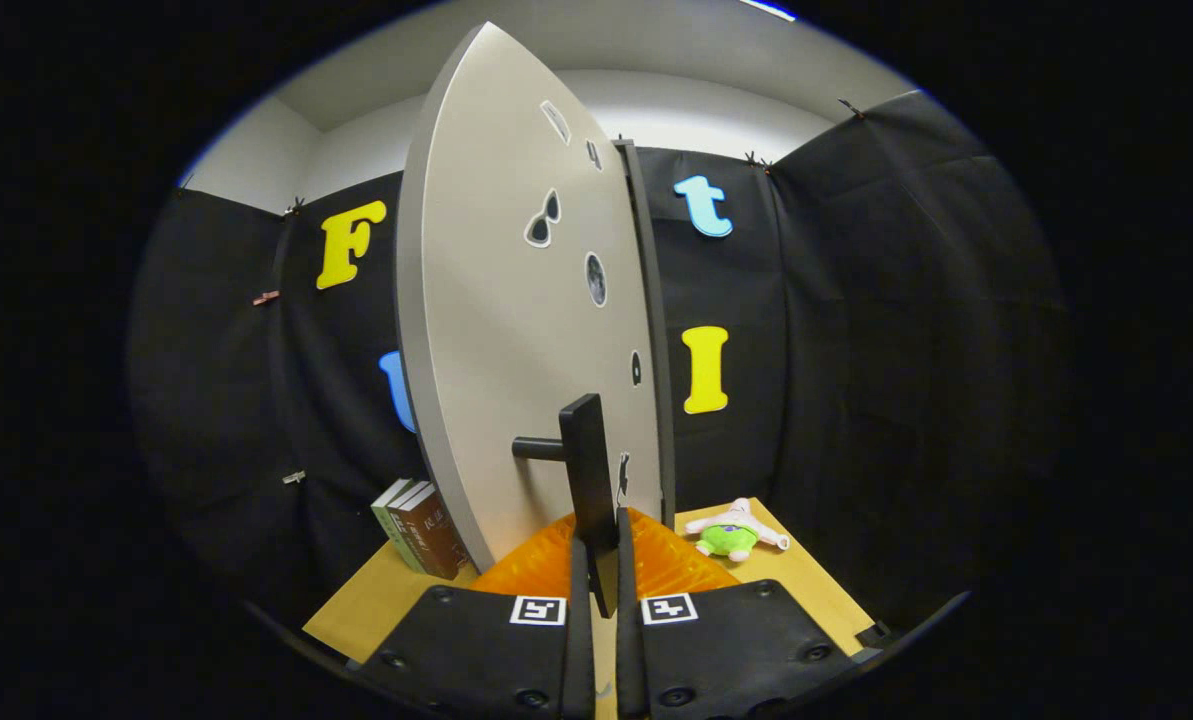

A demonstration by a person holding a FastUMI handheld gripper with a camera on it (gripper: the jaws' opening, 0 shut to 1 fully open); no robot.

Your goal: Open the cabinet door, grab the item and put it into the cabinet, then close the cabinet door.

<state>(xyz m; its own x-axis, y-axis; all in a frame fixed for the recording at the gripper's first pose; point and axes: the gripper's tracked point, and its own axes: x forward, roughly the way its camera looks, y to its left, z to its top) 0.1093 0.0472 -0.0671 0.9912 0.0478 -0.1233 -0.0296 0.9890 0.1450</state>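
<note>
The cabinet door [516, 330] stands right in front, a tall pale grey panel seen nearly edge-on, swung partly out from the cabinet [646, 300], whose dark frame edge shows just behind the door's right side. Small stickers [544, 220] dot the door's face. Low on the panel, the dark bar handle [588, 480] sticks out on a short post, and the bottom end of that bar drops straight down between the fingers. The gripper [603, 560] has its fingers drawn in close on either side of the handle's lower end, clamped against the bar.

Just beyond the fingers, at the foot of the door, an orange ribbed mat [661, 560] lies on the light wooden tabletop [816, 580]. To the right, a little farther back, the item sits waiting: a small plush toy [733, 535] with a green body and white limbs, lying flat on the tabletop, near the mat's far right corner and clear of the door. It is outside the cabinet.

Over on the left, beside the door's lower edge, a few books [418, 525] stand together, leaning slightly, spines toward us. Black cloth walls [906, 320] close in the booth behind everything, with a pale ceiling [656, 60] above.
</note>
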